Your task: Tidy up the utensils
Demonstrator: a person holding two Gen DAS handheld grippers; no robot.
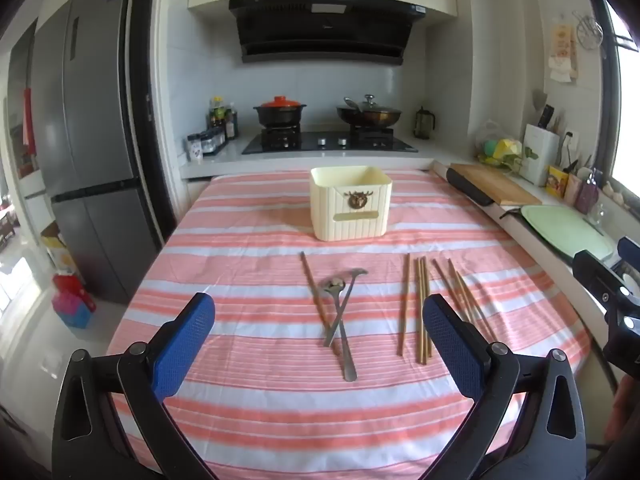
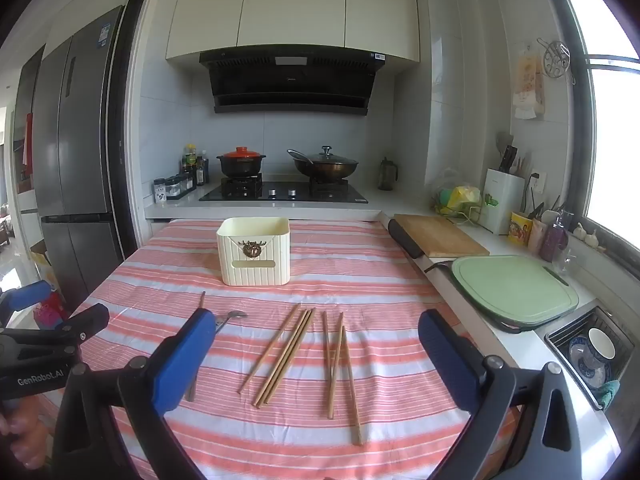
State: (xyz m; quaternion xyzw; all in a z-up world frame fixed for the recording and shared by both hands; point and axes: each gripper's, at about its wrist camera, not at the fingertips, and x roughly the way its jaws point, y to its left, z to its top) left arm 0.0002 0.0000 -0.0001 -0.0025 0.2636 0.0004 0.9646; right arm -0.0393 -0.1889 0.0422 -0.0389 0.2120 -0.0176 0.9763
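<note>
A cream ribbed utensil box [image 1: 351, 202] stands upright at the far middle of the striped tablecloth [image 1: 248, 392]; it also shows in the right wrist view [image 2: 255, 251]. Two crossed metal spoons [image 1: 340, 316] and one chopstick [image 1: 314, 290] lie left of centre. Several wooden chopsticks [image 1: 422, 308] lie to the right, spread in two loose groups in the right wrist view [image 2: 304, 356]. My left gripper [image 1: 319, 320] is open above the spoons. My right gripper [image 2: 317, 340] is open above the chopsticks. Both are empty.
A counter runs along the right with a wooden board [image 2: 438, 236], a green cutting board [image 2: 514, 288] and a sink with bowls [image 2: 592, 352]. A stove with pots [image 1: 328, 136] is behind the table. A fridge [image 1: 80, 152] stands left.
</note>
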